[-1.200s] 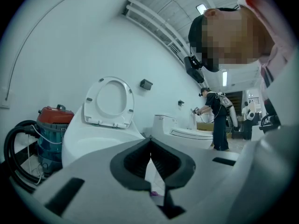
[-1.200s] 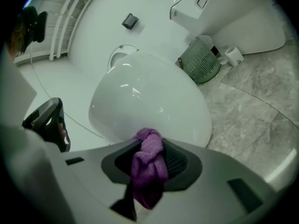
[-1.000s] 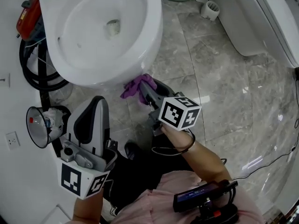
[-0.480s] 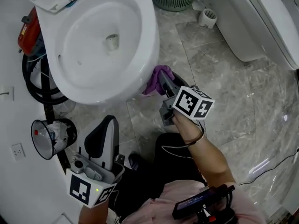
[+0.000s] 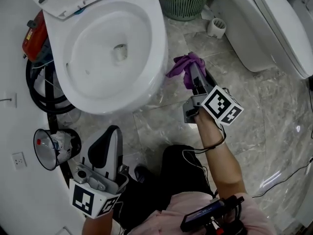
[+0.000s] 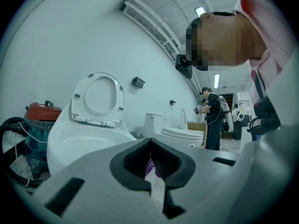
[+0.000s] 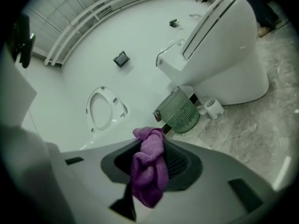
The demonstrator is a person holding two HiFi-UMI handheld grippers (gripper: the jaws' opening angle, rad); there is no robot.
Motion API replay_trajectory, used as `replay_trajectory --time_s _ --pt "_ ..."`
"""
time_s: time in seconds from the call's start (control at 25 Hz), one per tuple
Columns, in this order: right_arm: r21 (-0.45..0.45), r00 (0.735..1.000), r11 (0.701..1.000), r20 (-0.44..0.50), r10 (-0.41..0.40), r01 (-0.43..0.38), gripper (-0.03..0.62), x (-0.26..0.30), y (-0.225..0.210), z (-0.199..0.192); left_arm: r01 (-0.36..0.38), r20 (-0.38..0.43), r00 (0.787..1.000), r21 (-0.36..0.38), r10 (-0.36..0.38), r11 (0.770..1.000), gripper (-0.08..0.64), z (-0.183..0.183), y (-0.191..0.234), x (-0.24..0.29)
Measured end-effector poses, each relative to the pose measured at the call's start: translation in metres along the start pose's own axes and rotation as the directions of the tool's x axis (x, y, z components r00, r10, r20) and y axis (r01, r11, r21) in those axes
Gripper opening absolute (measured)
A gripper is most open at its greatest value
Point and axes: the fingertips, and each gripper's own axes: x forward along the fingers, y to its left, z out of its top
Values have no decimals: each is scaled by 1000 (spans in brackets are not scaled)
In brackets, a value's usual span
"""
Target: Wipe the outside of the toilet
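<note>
The white toilet [image 5: 159, 38] stands with its seat and lid up; its bowl fills the upper left of the head view. My right gripper [image 5: 192, 68] is shut on a purple cloth [image 5: 184, 64], and the cloth sits against the outer right side of the bowl. In the right gripper view the cloth [image 7: 149, 169] hangs bunched between the jaws, with the toilet [image 7: 105, 108] beyond. My left gripper [image 5: 111, 131] hangs low at the bottom left, apart from the bowl, shut with nothing in it. The left gripper view looks over its closed jaws [image 6: 150, 142] at the toilet [image 6: 79, 139].
A green basket [image 5: 185, 1] and a paper roll [image 5: 216, 27] stand behind the bowl. A second toilet [image 5: 264, 28] is at the right. A red vacuum [image 5: 33, 33] with black hose [image 5: 36, 89] and a white megaphone [image 5: 49, 148] lie left. People [image 6: 212, 118] stand far off.
My right gripper has carried the purple cloth from the bowl's front round along its right side, toward the back. My left gripper has dropped a little lower.
</note>
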Motion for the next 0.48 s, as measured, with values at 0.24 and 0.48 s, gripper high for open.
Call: replay_trajectory --time_s 0.24,0.48 --pt "-51 999 999 52 -5 7 129 -26 3 33 11 29 1000 -4 -11 1000 8 7 -5 -3" --pt "-83 1000 996 4 31 -30 135 -55 16 15 -11 65 998 12 10 1000 8 18 5 -16"
